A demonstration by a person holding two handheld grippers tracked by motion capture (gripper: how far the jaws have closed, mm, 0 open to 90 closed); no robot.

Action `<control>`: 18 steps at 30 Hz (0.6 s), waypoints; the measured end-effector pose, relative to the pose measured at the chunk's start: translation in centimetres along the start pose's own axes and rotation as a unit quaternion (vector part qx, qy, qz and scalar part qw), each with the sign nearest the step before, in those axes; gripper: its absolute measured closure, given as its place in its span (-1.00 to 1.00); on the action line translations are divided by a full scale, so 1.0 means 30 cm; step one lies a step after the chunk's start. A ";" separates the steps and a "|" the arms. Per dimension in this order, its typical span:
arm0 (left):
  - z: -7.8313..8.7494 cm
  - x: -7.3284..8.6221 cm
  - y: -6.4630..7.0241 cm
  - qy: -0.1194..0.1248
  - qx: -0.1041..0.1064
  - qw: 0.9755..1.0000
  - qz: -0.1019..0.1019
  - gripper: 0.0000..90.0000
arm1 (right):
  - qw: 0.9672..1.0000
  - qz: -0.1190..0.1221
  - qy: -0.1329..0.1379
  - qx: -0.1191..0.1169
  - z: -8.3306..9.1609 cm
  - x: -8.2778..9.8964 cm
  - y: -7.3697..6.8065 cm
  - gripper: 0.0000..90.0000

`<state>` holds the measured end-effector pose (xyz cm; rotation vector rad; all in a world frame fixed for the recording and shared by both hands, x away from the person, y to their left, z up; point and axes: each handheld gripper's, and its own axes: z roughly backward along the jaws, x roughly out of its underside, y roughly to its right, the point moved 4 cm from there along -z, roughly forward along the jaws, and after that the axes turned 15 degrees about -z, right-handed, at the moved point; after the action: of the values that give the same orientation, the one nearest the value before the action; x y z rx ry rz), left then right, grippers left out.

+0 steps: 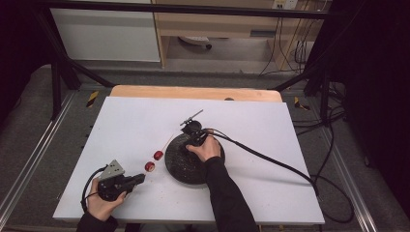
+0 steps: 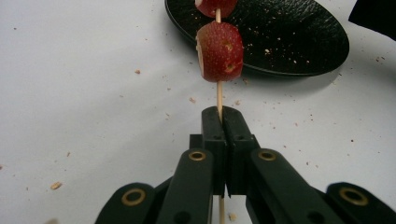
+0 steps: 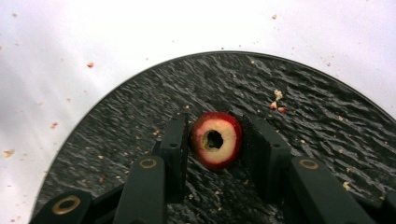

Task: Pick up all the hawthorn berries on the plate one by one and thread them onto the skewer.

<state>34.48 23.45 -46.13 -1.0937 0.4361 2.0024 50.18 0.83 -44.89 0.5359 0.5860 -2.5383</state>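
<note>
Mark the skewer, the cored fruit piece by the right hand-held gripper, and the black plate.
skewer [image 2: 219, 95]: left gripper view, bare stick between fruit and jaws.
cored fruit piece [image 3: 219, 154]: right gripper view, pale cut face below the hole.
black plate [image 3: 327, 121]: right gripper view, bare textured surface right of the jaws.

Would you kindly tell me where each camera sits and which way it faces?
High view: above the table, looking forward and down; both forearms, left gripper.
Left gripper view: along shut jaws clamping the skewer toward the black plate.
Right gripper view: down onto the plate, jaws around a cored fruit piece.
All share the plate.
</note>
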 end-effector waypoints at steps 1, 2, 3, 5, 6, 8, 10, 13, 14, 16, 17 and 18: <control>0.000 0.000 0.000 0.000 0.000 1.000 0.000 0.97 | 1.000 -0.002 0.000 0.000 0.005 0.000 -0.001 0.40; 0.000 0.000 0.001 0.000 0.000 1.000 0.000 0.97 | 1.000 -0.005 0.002 -0.001 0.010 -0.001 -0.002 0.40; -0.001 -0.001 0.002 0.000 0.000 1.000 -0.001 0.97 | 1.000 -0.009 0.003 -0.002 0.016 -0.001 -0.004 0.40; -0.001 -0.001 0.003 -0.001 0.000 1.000 -0.002 0.97 | 1.000 -0.008 0.006 -0.002 0.028 -0.002 -0.004 0.40; -0.001 -0.001 0.003 -0.001 0.000 1.000 -0.003 0.97 | 1.000 -0.011 0.007 -0.004 0.035 -0.003 -0.007 0.40; -0.002 -0.001 0.003 -0.001 -0.001 1.000 -0.003 0.97 | 1.000 -0.015 0.011 -0.004 0.047 -0.002 -0.010 0.40; -0.002 -0.001 0.004 0.000 -0.001 1.000 -0.002 0.97 | 1.000 -0.014 0.012 -0.003 0.061 -0.001 -0.010 0.40; -0.001 -0.002 0.005 0.000 -0.001 1.000 -0.003 0.97 | 1.000 -0.019 0.015 -0.004 0.081 0.001 -0.016 0.40; -0.001 -0.003 0.006 0.000 -0.001 1.000 -0.003 0.97 | 1.000 -0.021 0.017 -0.006 0.088 0.002 -0.017 0.40; -0.001 -0.003 0.007 0.000 -0.001 1.000 -0.003 0.97 | 1.000 -0.022 0.020 -0.005 0.101 0.006 -0.019 0.40; -0.001 -0.004 0.007 0.000 -0.001 1.000 -0.004 0.97 | 1.000 -0.019 0.020 -0.006 0.108 0.008 -0.018 0.40; -0.001 -0.004 0.007 0.000 -0.001 1.000 -0.004 0.97 | 0.999 -0.023 0.023 -0.009 0.113 0.011 -0.021 0.40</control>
<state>34.37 23.24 -46.07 -1.0953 0.4282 1.9966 48.71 -0.44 -42.03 0.5812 0.6440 -2.5668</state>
